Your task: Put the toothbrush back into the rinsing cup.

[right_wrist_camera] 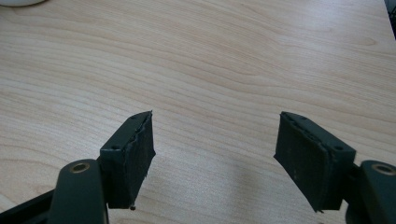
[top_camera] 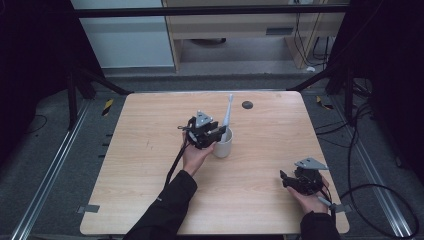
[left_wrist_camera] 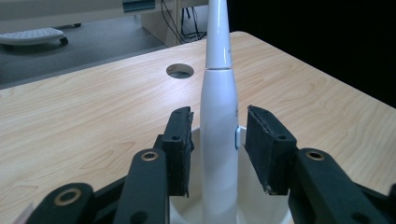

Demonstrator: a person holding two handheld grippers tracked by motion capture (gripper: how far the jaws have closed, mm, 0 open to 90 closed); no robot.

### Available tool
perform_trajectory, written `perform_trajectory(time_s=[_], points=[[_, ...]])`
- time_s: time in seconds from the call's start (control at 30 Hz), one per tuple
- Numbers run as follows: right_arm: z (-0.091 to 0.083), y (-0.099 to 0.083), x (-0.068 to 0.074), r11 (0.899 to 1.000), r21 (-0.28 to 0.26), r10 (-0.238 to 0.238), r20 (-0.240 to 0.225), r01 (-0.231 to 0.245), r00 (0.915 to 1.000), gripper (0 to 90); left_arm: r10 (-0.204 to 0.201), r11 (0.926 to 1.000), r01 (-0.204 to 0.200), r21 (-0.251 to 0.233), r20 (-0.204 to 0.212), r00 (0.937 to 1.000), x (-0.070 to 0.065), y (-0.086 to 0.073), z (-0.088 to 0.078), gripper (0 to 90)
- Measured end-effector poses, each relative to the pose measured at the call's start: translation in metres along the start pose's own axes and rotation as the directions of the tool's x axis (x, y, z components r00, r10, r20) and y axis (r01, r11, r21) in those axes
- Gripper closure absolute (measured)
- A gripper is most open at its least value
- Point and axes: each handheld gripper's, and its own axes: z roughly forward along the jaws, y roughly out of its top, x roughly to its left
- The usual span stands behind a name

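Pale wood grain covers the square table (top_camera: 150, 150), which stands on a grey floor with dark drapes at both sides and light cabinets far back at 12 o'clock. Nearest, at about 5 o'clock on the tabletop in the high view, the right gripper (top_camera: 286, 180) rests in the person's hand close to the near edge; the right gripper view looks along its jaws, which stand wide apart over bare wood with nothing between them. From 6 o'clock a dark sleeve (top_camera: 165, 210) runs up to the left hand, which holds the left gripper (top_camera: 220, 131) near the table's centre, just beside a white cup (top_camera: 223, 145). An electric toothbrush (top_camera: 228, 114) stands upright in that cup, leaning slightly, its head pointing toward 12 o'clock. In the left gripper view the toothbrush (left_wrist_camera: 218, 140) rises between the two black pads (left_wrist_camera: 180, 149), with the cup (left_wrist_camera: 187, 214) rim below them; the jaws are parted, a thin gap showing on each side of the white handle, so neither pad presses on it. A small blue button on the handle faces the pad at 3 o'clock. Farther off, at roughly 1 o'clock from the cup, a round hole (top_camera: 247, 105) sits in the tabletop near the far edge.
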Motion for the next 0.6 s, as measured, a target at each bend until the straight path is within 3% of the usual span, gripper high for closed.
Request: perform_trajectory(time_s=[0.3,0.43,0.6], points=[[-0.002,-0.001,-0.001,1.000,-0.006,0.007,0.009,-0.007,0.9999,25.6,0.023,0.9990,-0.024,0.038,0.016,0.9996,0.008,-0.008,-0.042,52.1],[-0.004,-0.001,-0.002,1.000,-0.012,0.010,0.008,-0.010,0.9999,24.5,0.058,0.9959,-0.059,0.069,0.009,0.9983,0.015,-0.021,-0.063,49.3],[-0.006,-0.003,-0.004,1.000,-0.015,0.021,0.011,-0.021,0.9997,24.1,0.044,0.9939,-0.043,0.102,-0.012,0.9990,0.025,-0.038,-0.084,46.6]])
